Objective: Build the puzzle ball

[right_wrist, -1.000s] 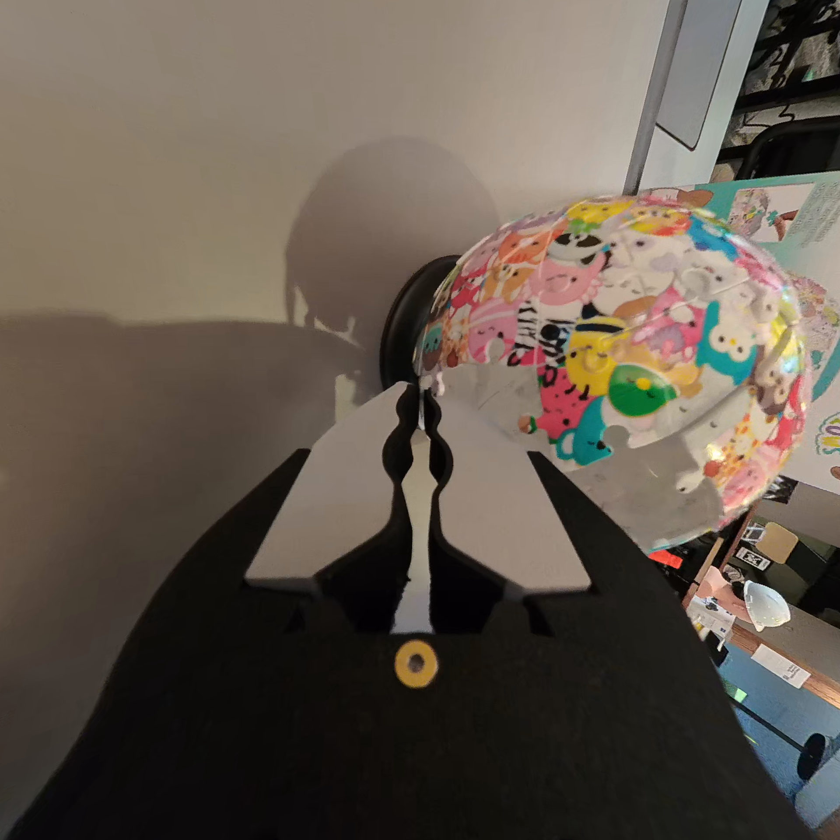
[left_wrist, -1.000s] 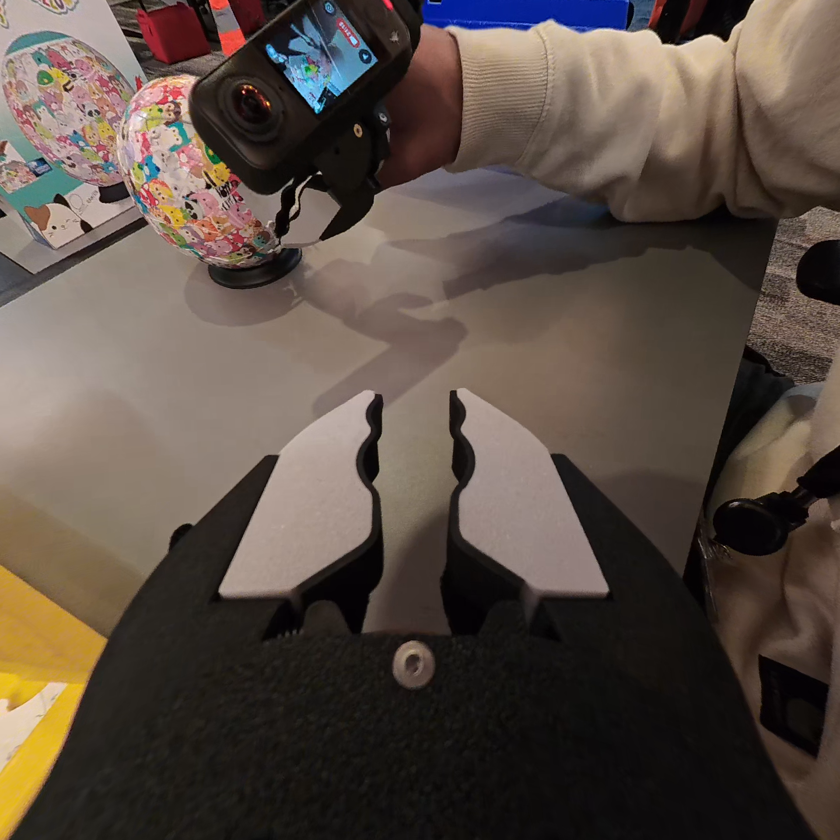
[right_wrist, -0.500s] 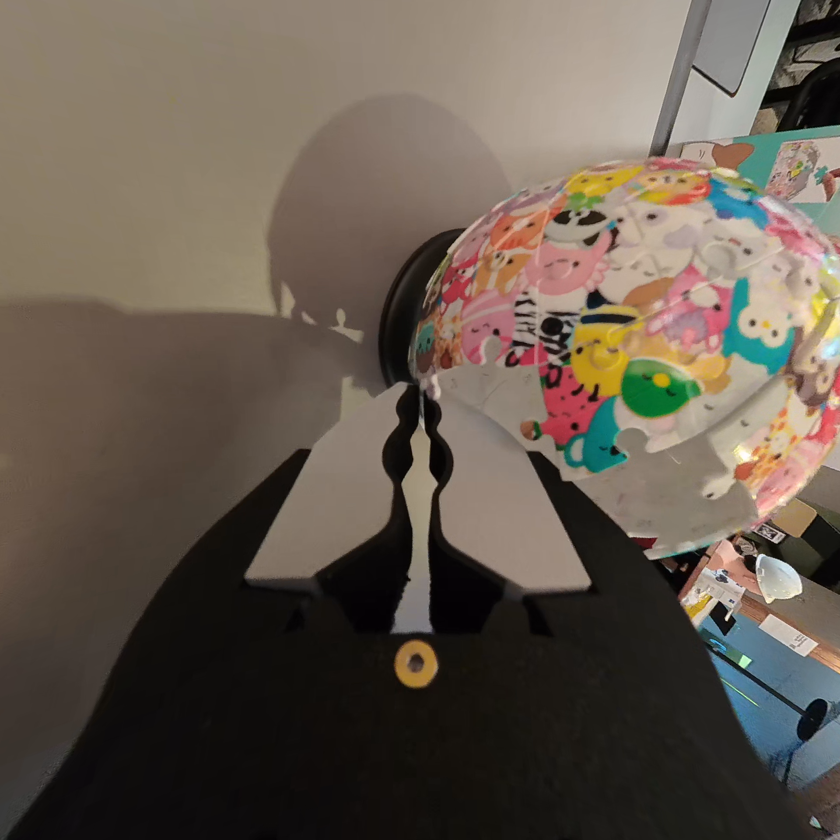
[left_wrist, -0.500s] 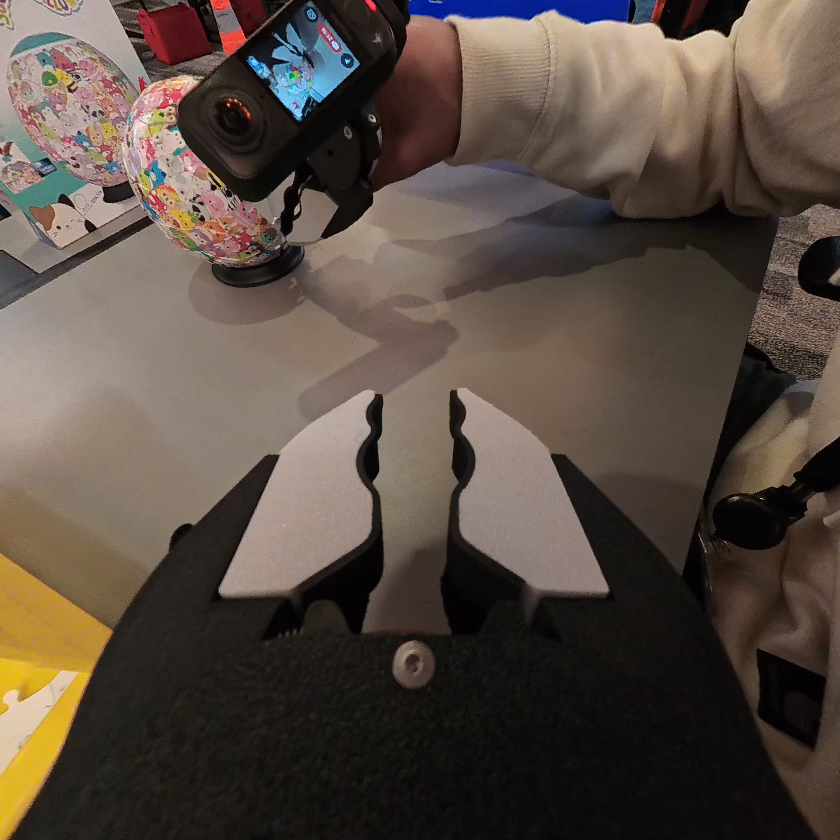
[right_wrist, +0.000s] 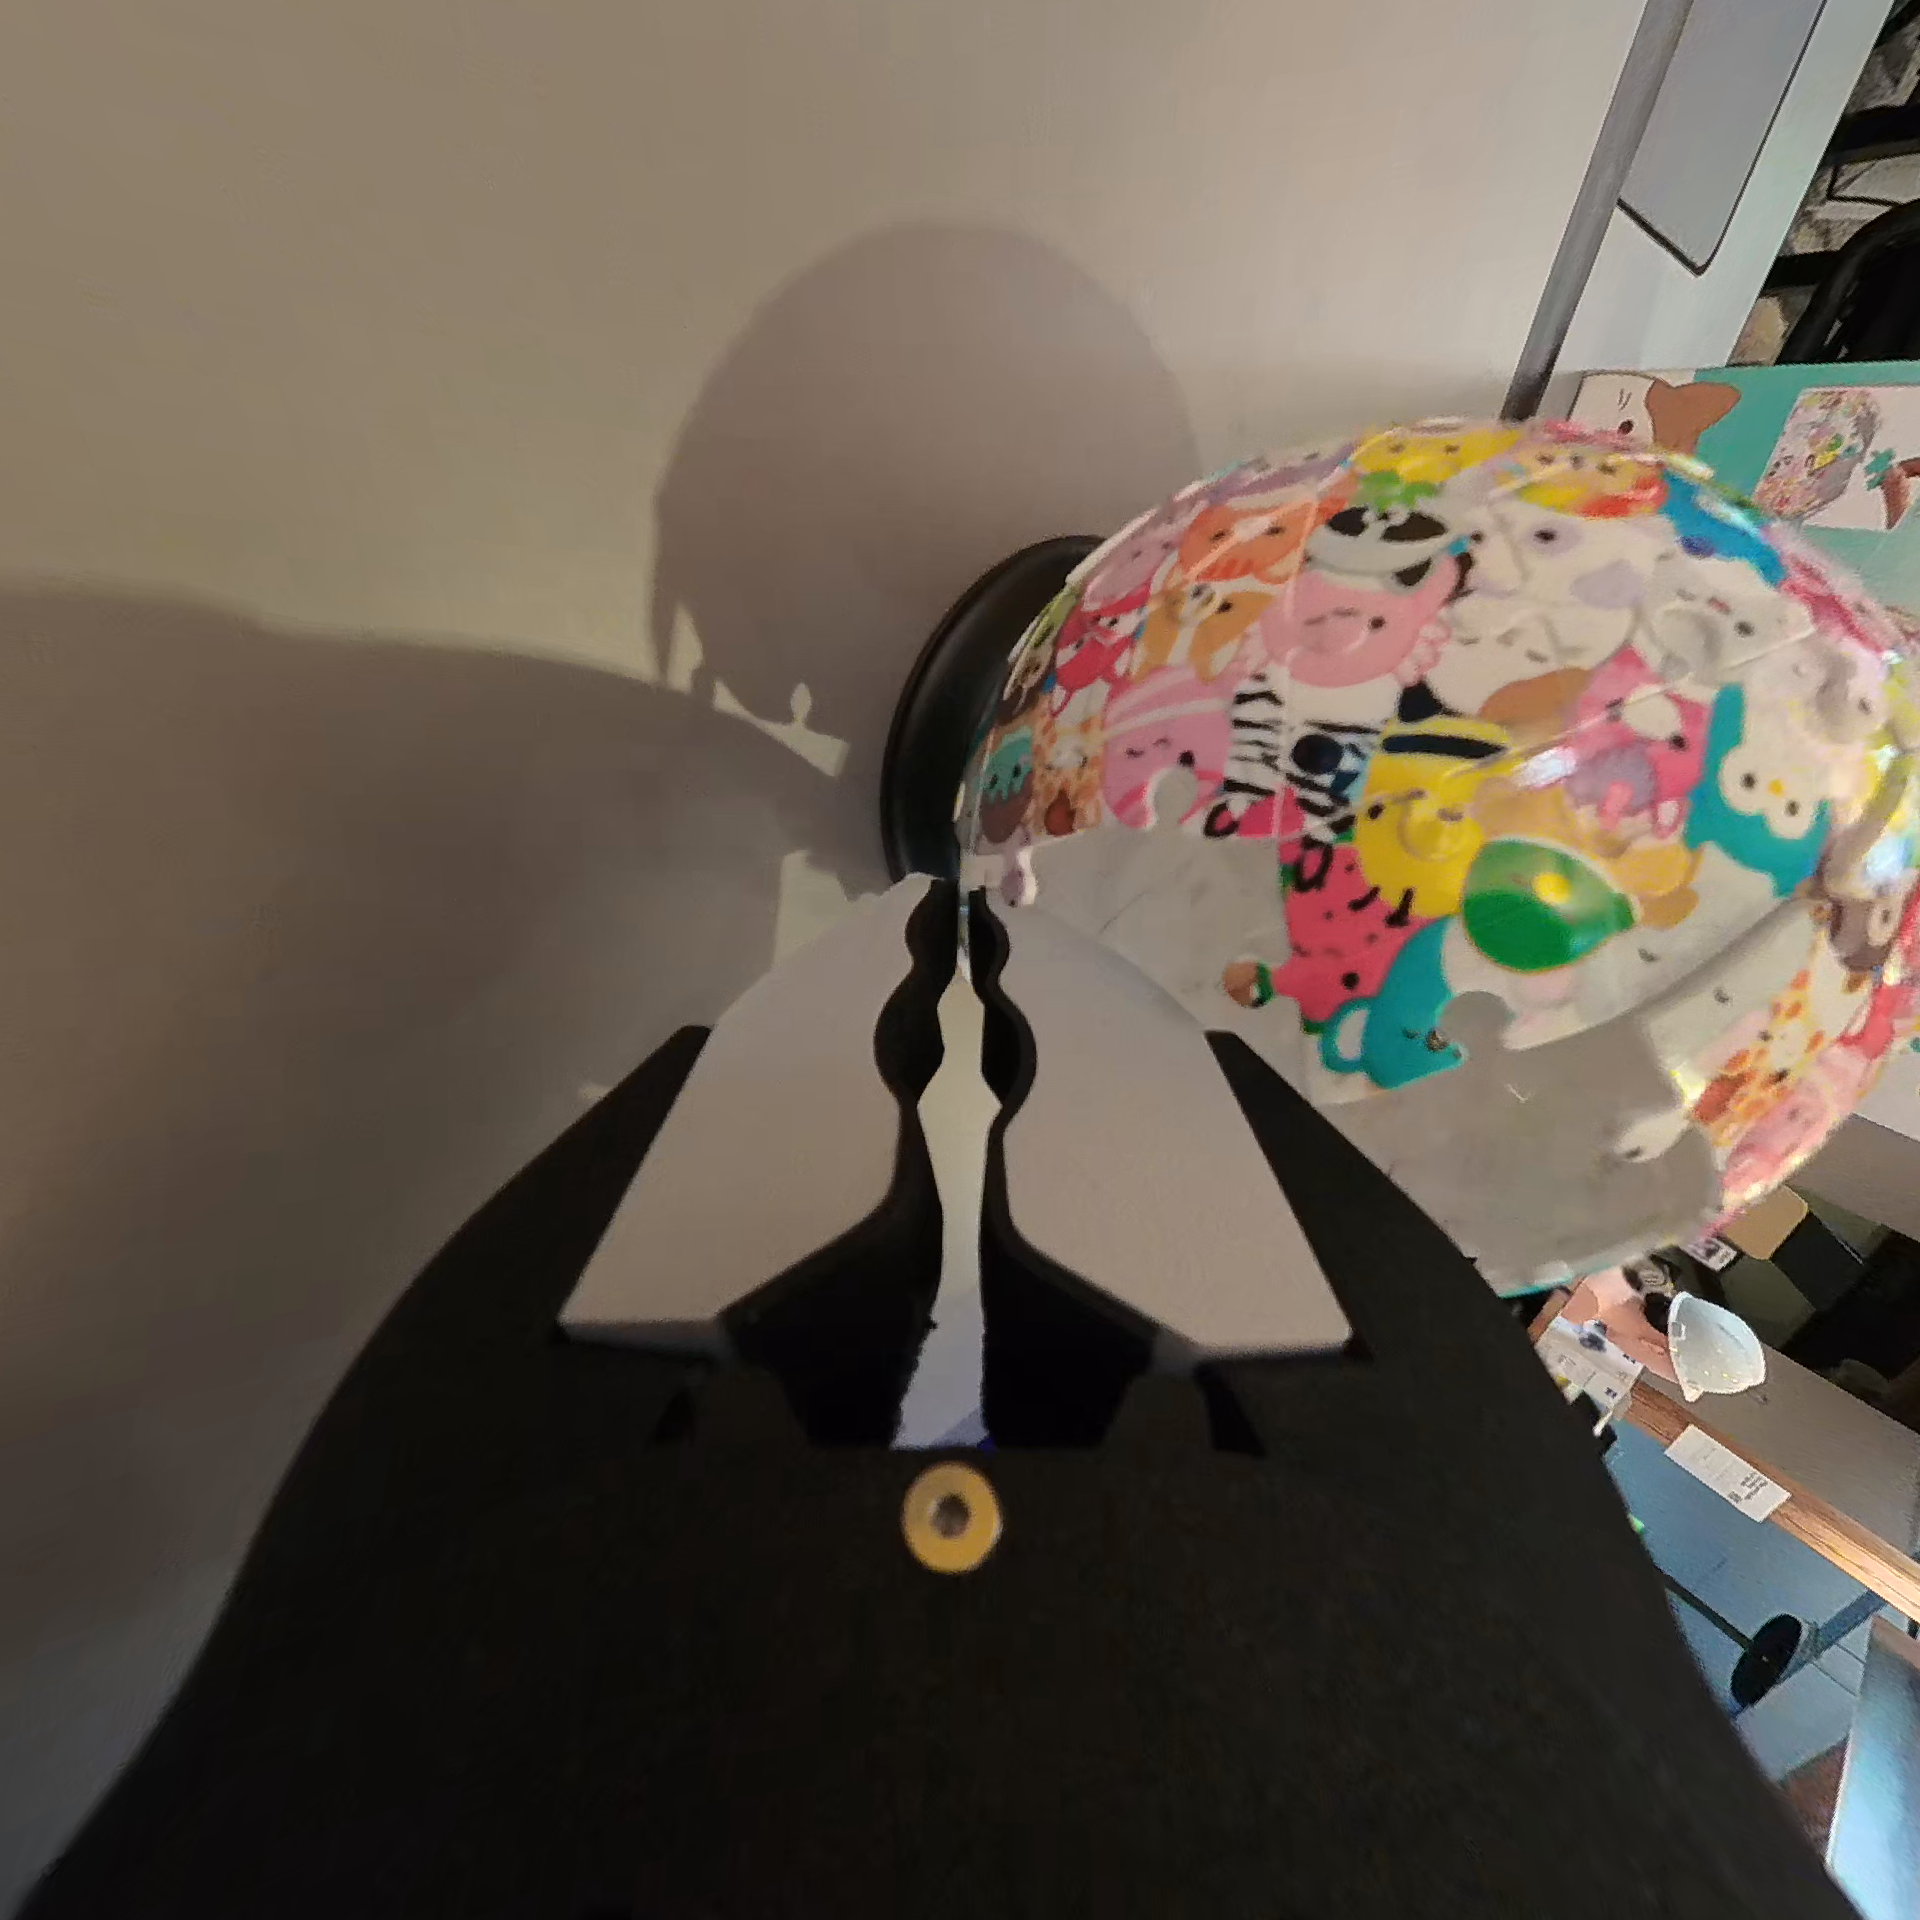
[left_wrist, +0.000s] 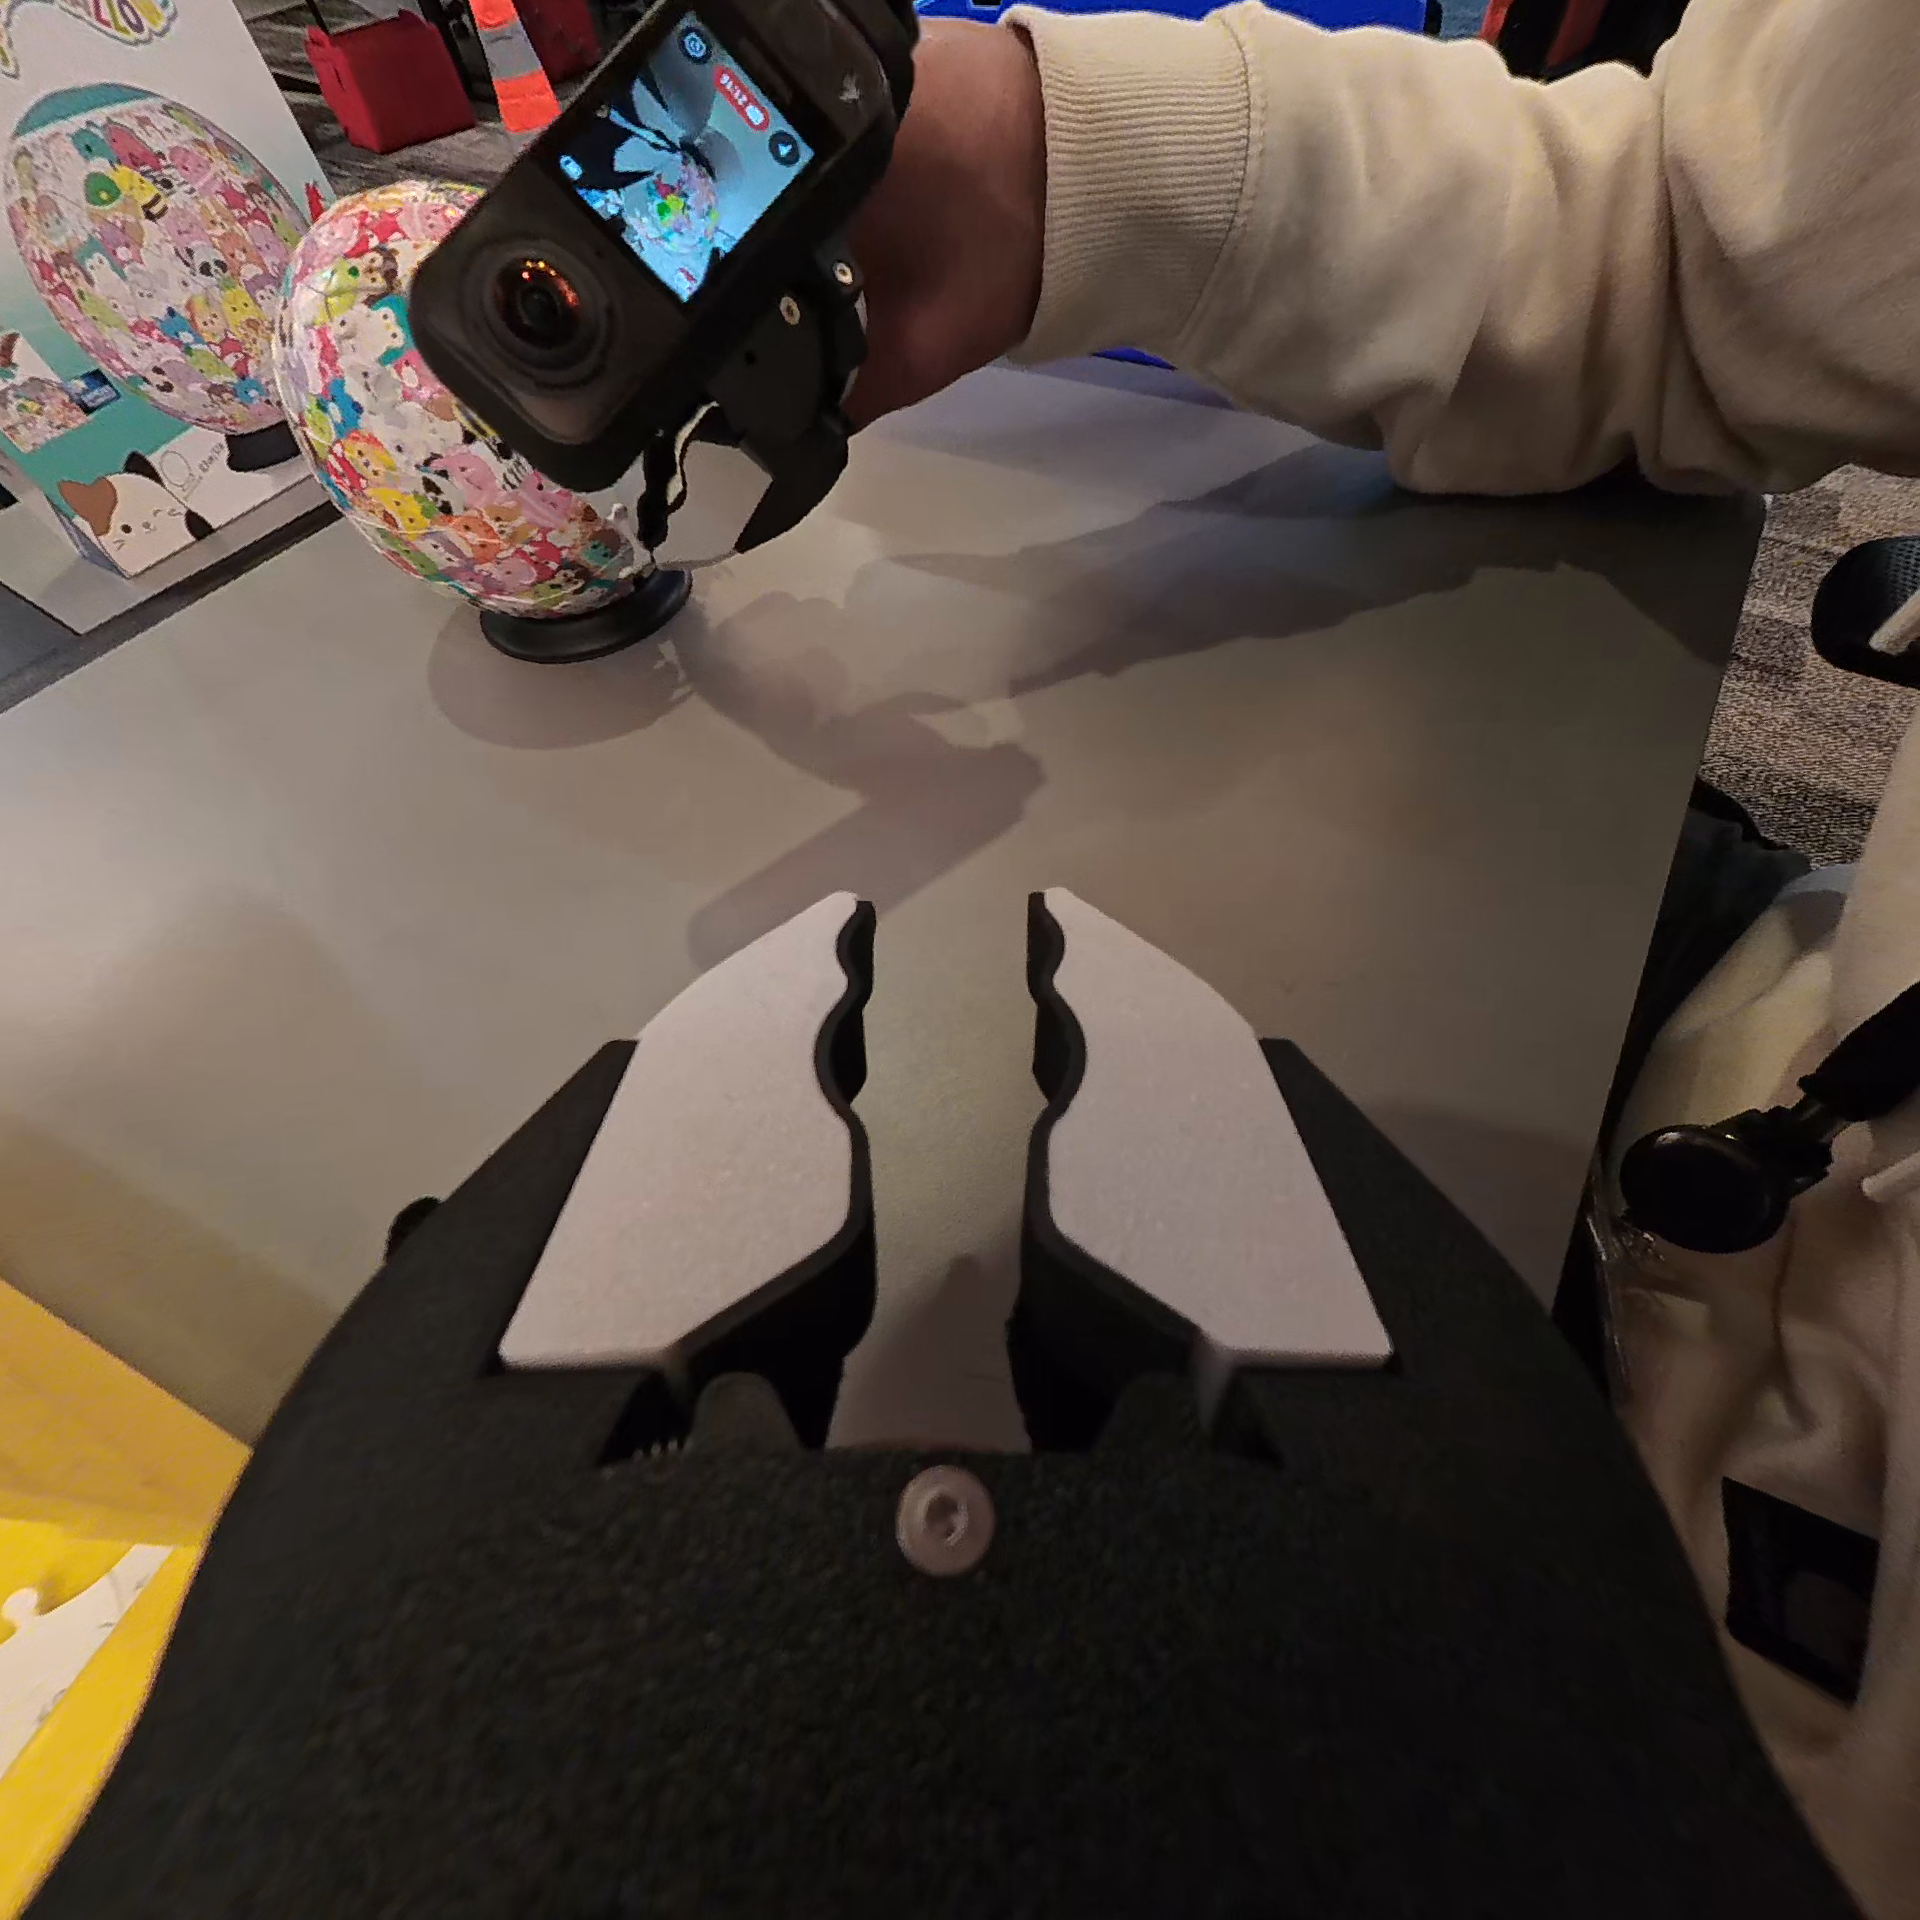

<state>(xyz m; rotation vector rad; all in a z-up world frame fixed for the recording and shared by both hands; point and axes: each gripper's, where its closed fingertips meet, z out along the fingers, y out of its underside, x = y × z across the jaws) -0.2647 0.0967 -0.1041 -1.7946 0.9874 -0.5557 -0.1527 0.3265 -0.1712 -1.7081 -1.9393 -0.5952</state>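
Observation:
The puzzle ball (left_wrist: 416,468), covered in colourful cartoon animals, stands on a black round stand (left_wrist: 582,623) at the table's far left. In the right wrist view the ball (right_wrist: 1455,831) has a bare grey gap in its near side. My right gripper (right_wrist: 951,904) is shut on a thin puzzle piece (right_wrist: 964,940) seen edge-on, with its tips at the ball's lower edge by the stand (right_wrist: 935,727). In the left wrist view the right gripper (left_wrist: 707,540) holds the white piece (left_wrist: 712,499) against the ball. My left gripper (left_wrist: 951,914) is open and empty above the grey table (left_wrist: 1247,831).
The puzzle's picture box (left_wrist: 114,312) stands behind the ball at the far left. A yellow tray (left_wrist: 73,1455) with white pieces sits at the near left. A person's cream sleeve (left_wrist: 1455,239) reaches across the back. The table's right edge drops to a chair. Across from one pair of fingers to the other is roughly 25 centimetres.
My right gripper with its piece has moved closer to the ball, which now looks larger in its view. The left gripper has stayed open and nearly still.

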